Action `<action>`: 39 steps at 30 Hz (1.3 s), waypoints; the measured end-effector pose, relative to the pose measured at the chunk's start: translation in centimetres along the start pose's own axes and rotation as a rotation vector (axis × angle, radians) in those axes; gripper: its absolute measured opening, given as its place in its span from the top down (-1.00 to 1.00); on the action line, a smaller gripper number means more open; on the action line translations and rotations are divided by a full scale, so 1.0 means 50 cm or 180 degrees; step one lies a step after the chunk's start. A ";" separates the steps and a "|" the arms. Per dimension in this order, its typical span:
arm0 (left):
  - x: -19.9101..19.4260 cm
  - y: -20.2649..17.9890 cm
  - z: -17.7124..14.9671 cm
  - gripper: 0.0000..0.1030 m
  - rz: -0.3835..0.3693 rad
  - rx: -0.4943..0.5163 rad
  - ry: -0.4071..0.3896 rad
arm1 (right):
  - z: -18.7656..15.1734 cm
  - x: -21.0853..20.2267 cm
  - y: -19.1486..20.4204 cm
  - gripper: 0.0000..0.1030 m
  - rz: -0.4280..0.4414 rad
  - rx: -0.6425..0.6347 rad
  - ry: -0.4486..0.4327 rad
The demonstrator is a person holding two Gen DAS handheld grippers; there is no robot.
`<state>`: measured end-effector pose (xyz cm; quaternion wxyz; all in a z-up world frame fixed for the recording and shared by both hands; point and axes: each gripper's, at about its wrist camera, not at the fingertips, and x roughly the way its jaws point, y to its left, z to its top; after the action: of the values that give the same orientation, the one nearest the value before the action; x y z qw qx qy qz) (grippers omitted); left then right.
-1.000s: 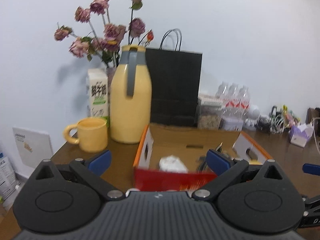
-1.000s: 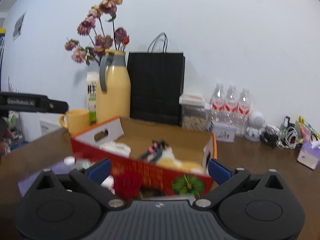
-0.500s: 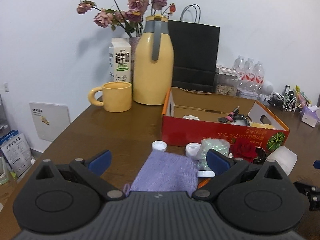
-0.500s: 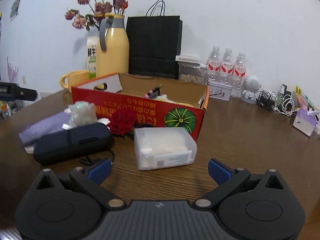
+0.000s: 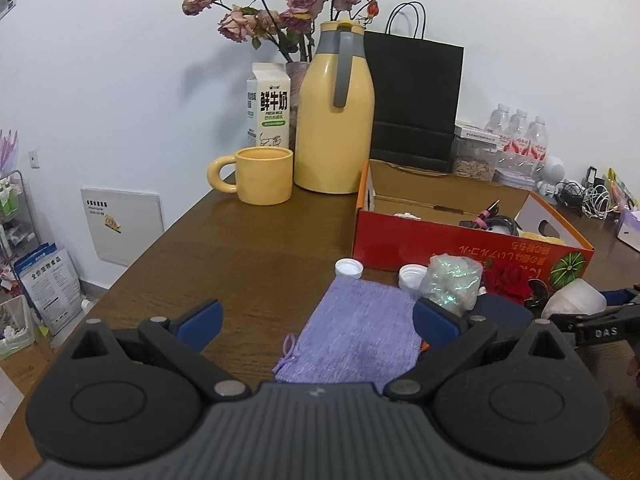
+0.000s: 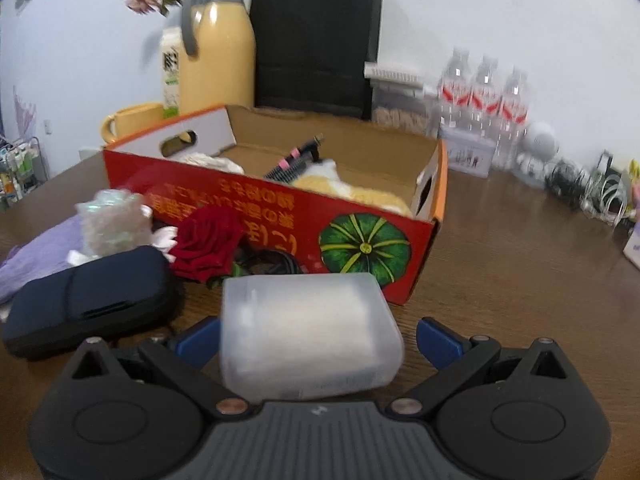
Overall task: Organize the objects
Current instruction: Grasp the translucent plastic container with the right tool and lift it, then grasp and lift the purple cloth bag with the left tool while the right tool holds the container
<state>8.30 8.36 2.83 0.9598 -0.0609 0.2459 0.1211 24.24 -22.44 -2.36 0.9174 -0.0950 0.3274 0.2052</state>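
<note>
An open red cardboard box [image 5: 460,246] with a pumpkin print [image 6: 280,208] holds a few items. In front of it lie a purple cloth [image 5: 356,332], two white caps [image 5: 349,268], an iridescent bag [image 5: 452,280], a red rose [image 6: 208,240] and a dark zip case [image 6: 88,296]. My left gripper [image 5: 316,320] hangs open over the near end of the cloth, holding nothing. My right gripper [image 6: 318,339] is open, with a translucent plastic box [image 6: 308,332] lying between its fingers; I see no squeeze on it.
Behind the red box stand a yellow jug [image 5: 336,120], a yellow mug [image 5: 262,176], a milk carton [image 5: 270,104] and a black paper bag [image 5: 416,100]. Water bottles [image 6: 484,92] and cables [image 6: 592,188] are at the back right. The table's left edge [image 5: 132,264] drops to floor clutter.
My right gripper has moved forward so the translucent box now sits between its fingers. My left gripper has drawn back slightly over the purple cloth.
</note>
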 end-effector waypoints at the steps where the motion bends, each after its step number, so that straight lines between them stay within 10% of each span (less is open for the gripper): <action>1: 0.000 0.001 -0.001 -1.00 0.0012 -0.0004 0.0006 | -0.002 0.005 -0.001 -1.00 0.0019 0.0033 -0.0005; 12: 0.013 0.004 -0.007 -1.00 0.0060 -0.0021 0.0083 | -0.016 -0.011 0.008 -0.62 0.0012 0.0033 -0.0213; 25: 0.086 -0.020 0.000 -1.00 -0.0139 0.0182 0.0442 | -0.040 -0.084 0.043 -0.60 -0.0207 -0.0113 -0.0786; 39: 0.185 -0.043 0.018 -1.00 -0.0474 0.0403 0.1017 | -0.041 -0.087 0.040 -0.61 -0.0209 -0.0089 -0.0803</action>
<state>17.14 8.34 -0.74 0.9167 -0.0369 0.3972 0.0228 19.12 -22.63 -1.24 0.9561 -0.0920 0.2032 0.1900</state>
